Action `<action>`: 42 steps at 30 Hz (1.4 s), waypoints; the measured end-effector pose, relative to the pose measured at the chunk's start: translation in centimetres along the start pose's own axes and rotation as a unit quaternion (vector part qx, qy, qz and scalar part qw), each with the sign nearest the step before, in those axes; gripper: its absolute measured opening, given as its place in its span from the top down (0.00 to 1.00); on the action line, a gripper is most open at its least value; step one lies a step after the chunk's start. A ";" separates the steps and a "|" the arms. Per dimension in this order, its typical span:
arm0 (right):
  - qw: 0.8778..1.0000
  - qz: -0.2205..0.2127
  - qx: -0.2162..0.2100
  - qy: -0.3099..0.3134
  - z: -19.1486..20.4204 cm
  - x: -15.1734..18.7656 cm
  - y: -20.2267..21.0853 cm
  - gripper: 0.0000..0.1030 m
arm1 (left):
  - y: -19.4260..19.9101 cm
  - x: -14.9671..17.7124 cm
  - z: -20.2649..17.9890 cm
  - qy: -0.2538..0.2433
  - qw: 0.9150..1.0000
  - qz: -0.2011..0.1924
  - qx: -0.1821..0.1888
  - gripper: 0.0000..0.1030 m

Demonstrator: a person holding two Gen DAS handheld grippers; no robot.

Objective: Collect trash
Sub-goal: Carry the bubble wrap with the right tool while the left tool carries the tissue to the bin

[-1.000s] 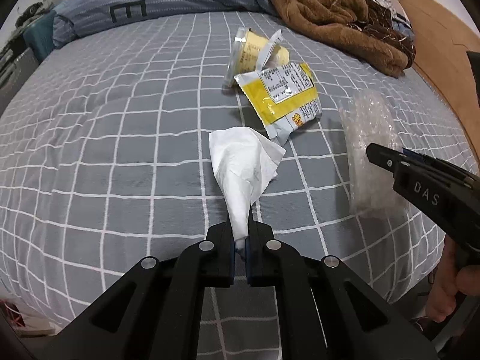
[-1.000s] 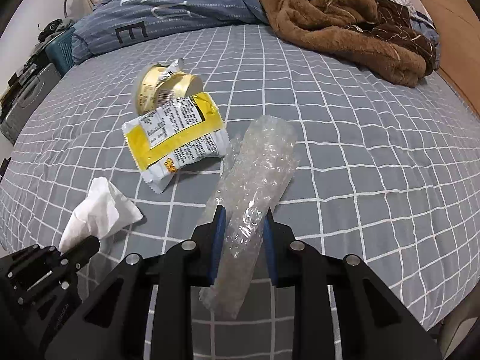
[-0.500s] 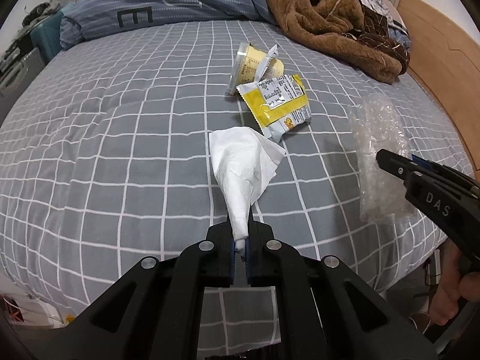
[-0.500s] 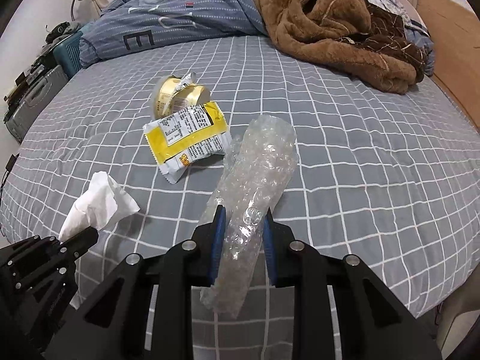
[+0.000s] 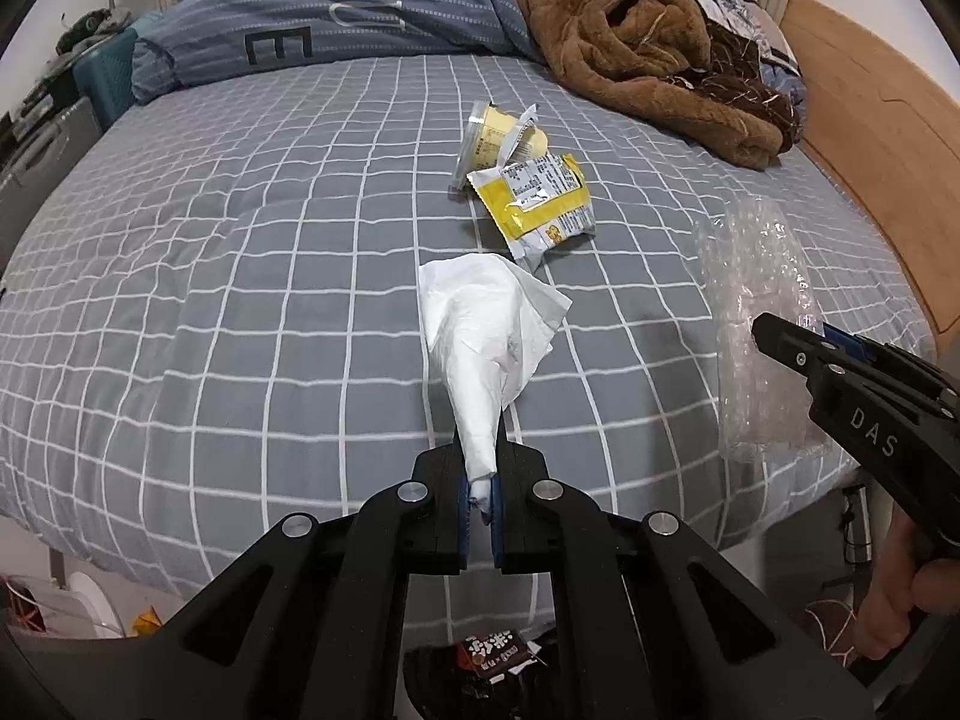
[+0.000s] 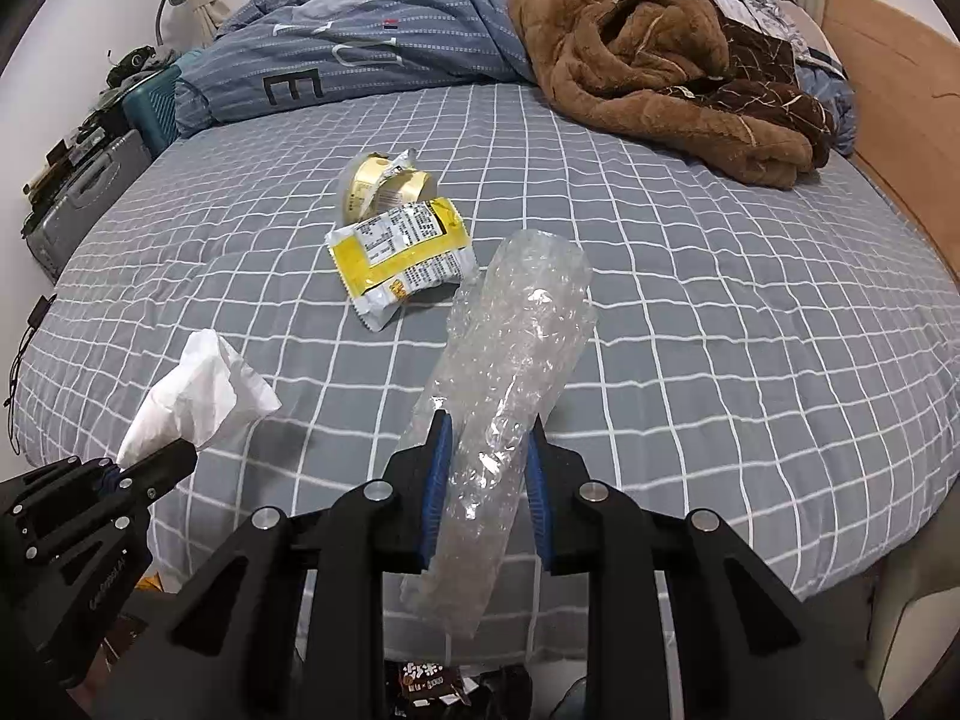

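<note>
Two pieces of trash are in your grip: your left hand-held gripper [image 5: 480, 495] is clenched on the narrow end of a white tissue [image 5: 486, 330], and your right hand-held gripper [image 6: 485, 474] is clamped around a roll of bubble wrap [image 6: 516, 360], both lifted above the bed [image 5: 240, 276] near its front edge. A yellow snack wrapper [image 6: 402, 255] and a pudding cup [image 6: 375, 183] touching it lie mid-bed, with a brown blanket [image 6: 648, 54] at the far right corner.

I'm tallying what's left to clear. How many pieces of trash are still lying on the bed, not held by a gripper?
2: a yellow snack wrapper mid-bed and a yellow cup just behind it, touching it. More could be hidden under the brown blanket.
</note>
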State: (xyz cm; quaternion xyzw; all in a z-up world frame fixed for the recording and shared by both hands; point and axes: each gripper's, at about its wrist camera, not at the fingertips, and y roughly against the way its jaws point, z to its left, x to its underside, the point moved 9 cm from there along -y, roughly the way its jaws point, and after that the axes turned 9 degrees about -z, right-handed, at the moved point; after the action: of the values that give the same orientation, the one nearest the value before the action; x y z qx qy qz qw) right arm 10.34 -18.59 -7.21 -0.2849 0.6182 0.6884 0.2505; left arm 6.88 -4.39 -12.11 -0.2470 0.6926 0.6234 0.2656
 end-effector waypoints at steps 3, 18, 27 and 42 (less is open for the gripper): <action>1.000 -0.003 0.002 0.002 0.1 0.4 1.0 0.78 | 0.7 0.5 0.0 0.001 1.000 -0.001 0.000 0.96; 1.000 -0.015 -0.007 -0.002 1.2 2.6 5.7 0.78 | 4.4 2.7 0.0 0.007 1.000 -0.012 0.004 0.96; 1.000 -0.017 -0.020 0.000 2.3 5.2 7.9 0.78 | 6.6 4.9 0.1 0.013 1.000 -0.014 0.006 0.96; 1.000 -0.004 -0.030 0.000 3.1 11.2 10.0 0.78 | 8.9 9.3 0.1 0.025 1.000 -0.007 0.014 0.95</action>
State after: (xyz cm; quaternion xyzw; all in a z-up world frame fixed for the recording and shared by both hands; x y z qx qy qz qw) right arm -4.92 -16.73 -7.77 -0.2944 0.5963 0.7057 0.2444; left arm -6.02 -3.54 -11.90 -0.2636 0.7062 0.6054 0.2555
